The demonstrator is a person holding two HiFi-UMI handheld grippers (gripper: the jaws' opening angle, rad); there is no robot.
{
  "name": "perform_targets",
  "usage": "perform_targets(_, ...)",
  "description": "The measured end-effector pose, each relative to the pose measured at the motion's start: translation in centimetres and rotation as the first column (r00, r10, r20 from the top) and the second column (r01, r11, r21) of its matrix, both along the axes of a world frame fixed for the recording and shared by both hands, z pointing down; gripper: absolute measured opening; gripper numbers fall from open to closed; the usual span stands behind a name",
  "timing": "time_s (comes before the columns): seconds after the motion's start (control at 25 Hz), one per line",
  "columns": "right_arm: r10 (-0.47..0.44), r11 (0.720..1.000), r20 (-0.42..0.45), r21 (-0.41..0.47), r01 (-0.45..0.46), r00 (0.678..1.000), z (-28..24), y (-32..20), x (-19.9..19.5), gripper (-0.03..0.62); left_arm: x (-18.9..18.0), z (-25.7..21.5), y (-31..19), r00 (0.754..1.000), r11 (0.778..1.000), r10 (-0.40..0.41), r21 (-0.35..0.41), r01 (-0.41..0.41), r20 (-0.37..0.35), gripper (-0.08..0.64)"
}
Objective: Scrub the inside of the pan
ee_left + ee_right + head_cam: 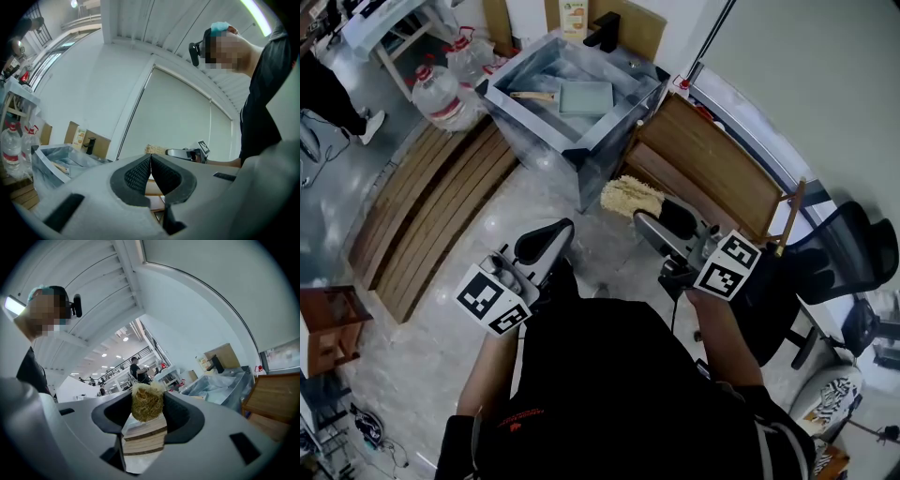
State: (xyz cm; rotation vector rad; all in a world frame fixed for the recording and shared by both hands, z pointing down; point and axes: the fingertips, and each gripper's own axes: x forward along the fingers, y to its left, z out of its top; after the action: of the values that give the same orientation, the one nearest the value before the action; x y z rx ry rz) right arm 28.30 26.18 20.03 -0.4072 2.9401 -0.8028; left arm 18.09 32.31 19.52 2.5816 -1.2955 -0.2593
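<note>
A: status on your grippers?
B: your right gripper (146,414) is pinching a yellowish fibrous scrubber (146,403) between its pads, and the wad sticks out past the jaw tips. In the head view you hold it out in front of you on the right, above the pale floor (553,187)
A: and the left?
B: your left gripper (151,172) has its jaws pressed together, pads touching, nothing between them. It's on your left, near your body and apart from the right one
A: where's the pan?
B: the pan (586,97) is at the far side, lying flat in the sink (623,117), a metal basin lined with clear plastic. It's square and pale grey-green, with its wooden handle (532,96) pointing left. Neither gripper is near it; the scrubber hangs between you and the sink's near corner
A: anything else around?
B: black faucet (605,33) at the sink's far edge, water bottles (439,94) left of the sink, slatted wooden platforms (422,211) on the floor either side of it, black office chair (853,248) on your right
</note>
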Motion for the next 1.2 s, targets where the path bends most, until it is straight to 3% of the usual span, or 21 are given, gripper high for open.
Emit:
perform_targets(0.72, 0.051, 0.995, -0.076, -0.086, -0.057, 0.996, 4.1, -16.5, -13.4, 0.202, -14.6, 3.6, -17.9, 0.998, 0.995, 0.054, -0.078, -0.055, -0.019, 0.020)
perform_targets(1.2, 0.127, 0.986, -0.136, -0.092, -0.140, 0.983, 4.8, -25.2, -20.2, 0.202, -22.3, 5.2, -26.6, 0.990, 0.979, 0.137, -0.146, -0.141, -0.037, 0.020)
